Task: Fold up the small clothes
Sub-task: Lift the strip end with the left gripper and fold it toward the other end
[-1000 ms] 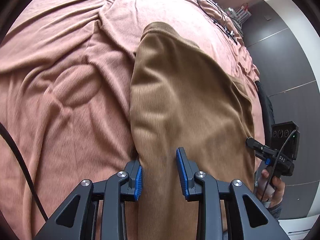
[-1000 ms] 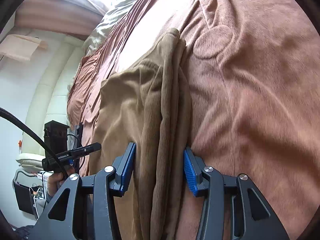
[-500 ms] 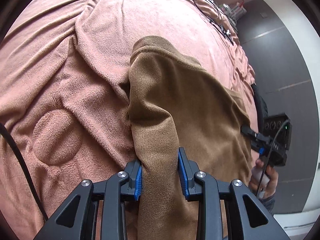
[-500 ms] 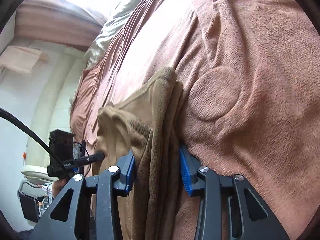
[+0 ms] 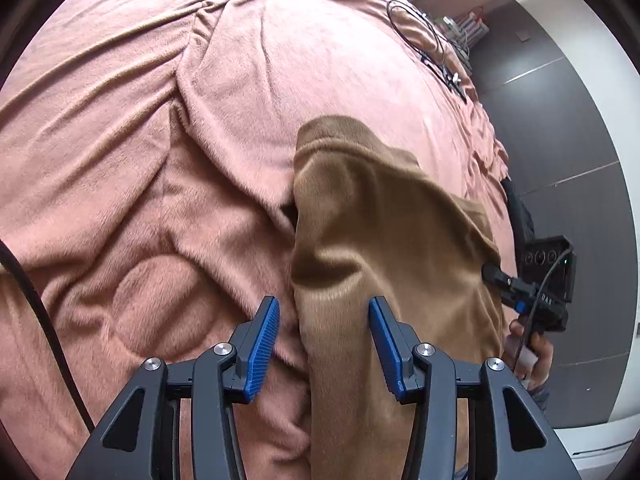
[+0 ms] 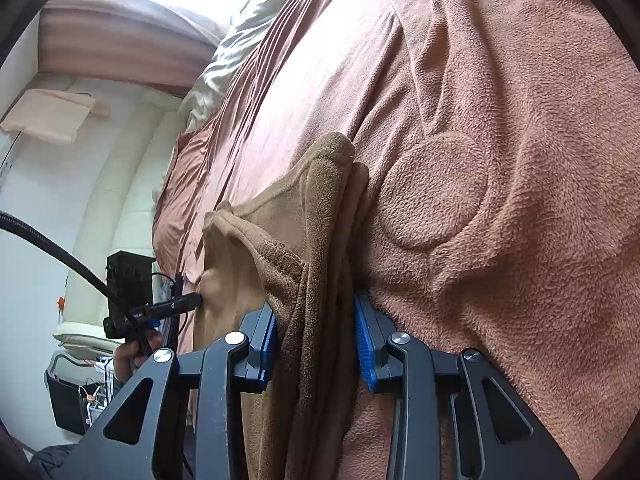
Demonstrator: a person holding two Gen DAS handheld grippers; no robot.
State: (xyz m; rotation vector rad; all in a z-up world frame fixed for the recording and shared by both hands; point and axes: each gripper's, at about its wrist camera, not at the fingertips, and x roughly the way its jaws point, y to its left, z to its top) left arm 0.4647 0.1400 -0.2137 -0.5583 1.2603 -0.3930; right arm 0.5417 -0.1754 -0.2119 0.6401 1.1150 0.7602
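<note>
Brown garment on pink blanket, fold laid: left gripper has just been opening, cloth between its parted pads; right gripper clamps bunched edge, release likely next.

Prob. bedroom, home: bed w/ pink fleece blanket, rumpled pale bedding beyond.

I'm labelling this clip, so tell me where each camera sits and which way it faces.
Left wrist: on the left gripper, looking down at the brown garment on the pink blanket; jaws open, the other hand at right.
Right wrist: on the right gripper, shut on the garment's bunched edge; the other hand at left.
Shared: garment, blanket.
</note>
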